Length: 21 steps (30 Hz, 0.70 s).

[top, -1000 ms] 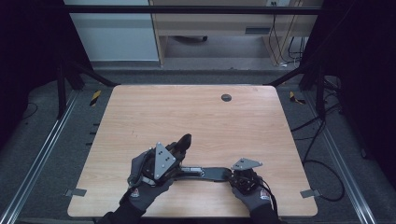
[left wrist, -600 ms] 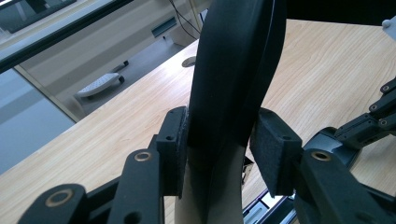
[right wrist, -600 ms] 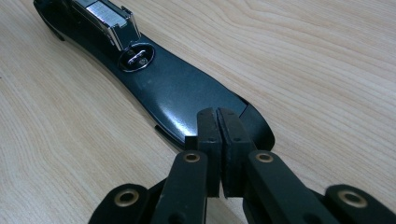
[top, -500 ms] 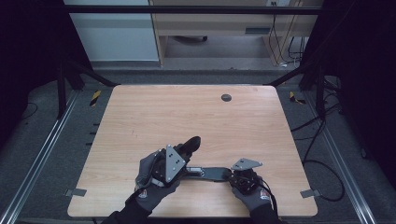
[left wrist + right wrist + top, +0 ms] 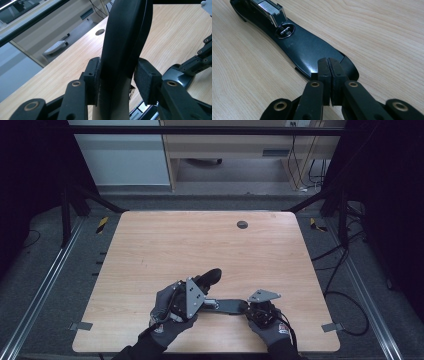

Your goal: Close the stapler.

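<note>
A black stapler lies swung open near the table's front edge. Its flat base (image 5: 227,306) rests on the wood, and its upper arm (image 5: 210,276) rises up and to the right. My left gripper (image 5: 199,289) is shut on that upper arm (image 5: 125,37), whose sides are pressed by both pads (image 5: 93,80). My right gripper (image 5: 248,308) is shut, jaws closed pad to pad, with its tips (image 5: 329,72) resting on the rounded end of the base (image 5: 307,47). The metal anvil (image 5: 285,30) and the staple magazine (image 5: 268,7) lie beyond.
The wooden table (image 5: 165,245) has a round black grommet (image 5: 242,224) near its far edge. Metal rails run along both sides, with cables (image 5: 340,295) on the floor at the right. A desk stands past the far edge.
My left gripper has carried the stapler's upper arm a little to the right and tilted it further over. The right gripper and the base have stayed put.
</note>
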Each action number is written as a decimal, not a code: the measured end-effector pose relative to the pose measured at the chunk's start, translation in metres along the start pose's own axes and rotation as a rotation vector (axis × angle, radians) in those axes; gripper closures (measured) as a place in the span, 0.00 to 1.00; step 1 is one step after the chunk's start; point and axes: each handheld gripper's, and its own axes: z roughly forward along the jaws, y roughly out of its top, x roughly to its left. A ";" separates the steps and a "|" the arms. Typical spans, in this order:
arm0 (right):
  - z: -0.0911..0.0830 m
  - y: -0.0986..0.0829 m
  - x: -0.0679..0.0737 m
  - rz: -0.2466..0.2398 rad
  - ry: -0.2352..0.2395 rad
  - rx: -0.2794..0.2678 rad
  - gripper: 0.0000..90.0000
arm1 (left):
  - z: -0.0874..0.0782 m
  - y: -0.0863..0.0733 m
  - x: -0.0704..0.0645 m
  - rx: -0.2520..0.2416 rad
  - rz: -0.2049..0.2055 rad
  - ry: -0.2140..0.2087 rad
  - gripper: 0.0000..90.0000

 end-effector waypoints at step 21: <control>0.001 0.000 0.000 -0.008 0.000 -0.006 1.00 | 0.008 0.002 -0.014 0.016 0.064 0.003 0.63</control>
